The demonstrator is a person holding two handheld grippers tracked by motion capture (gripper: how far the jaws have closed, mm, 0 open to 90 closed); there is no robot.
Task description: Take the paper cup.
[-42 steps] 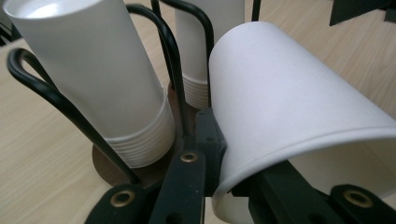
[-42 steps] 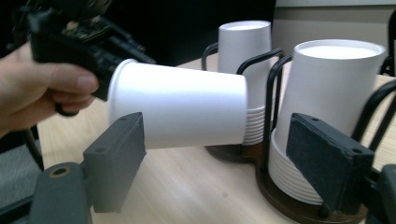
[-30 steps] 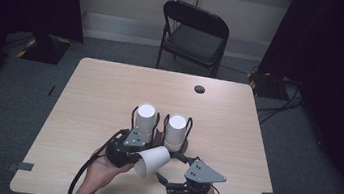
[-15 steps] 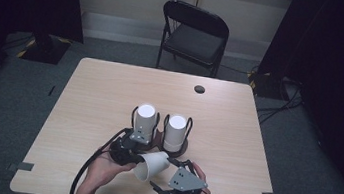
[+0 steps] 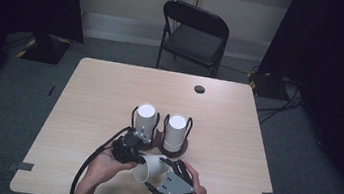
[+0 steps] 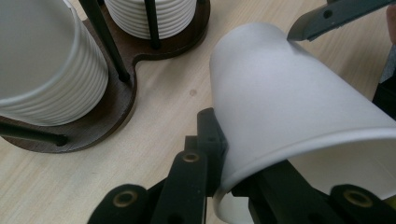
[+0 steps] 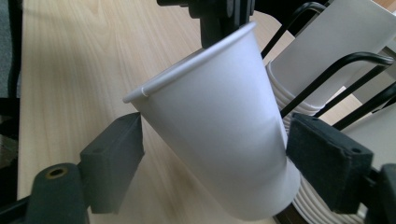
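**Cup passed between two tools at the table's near edge**

A white paper cup (image 5: 149, 168) hung tilted above the table (image 5: 84, 95), close to the person's side and just in front of a dark wooden holder (image 5: 173, 151) carrying two stacks of cups. The left tool (image 5: 128, 151) was closed on the cup's rolled rim, pinching the thin wall between its jaws; in the left gripper view the rim (image 6: 299, 154) sat clamped right at the jaw tips, which left the cup's body free for the other side to take.

The right tool (image 7: 215, 163) straddled that body. Its jaws had just been closing with the cup between them, yet in the right gripper view both pads (image 7: 114, 158) stood a little off the paper, so it was still open and not gripping. It came in across the cup's lower half, probably because the narrower base end gives a firmer hold than the flared mouth.

The left stack (image 5: 145, 118) and the right stack (image 5: 175, 130) stood upright inside the holder's black wire loops, well clear of the handover. Judging by the pose, the cup had been peeled from a stack by its rim and was being handed over; a hard squeeze would likely crumple it.
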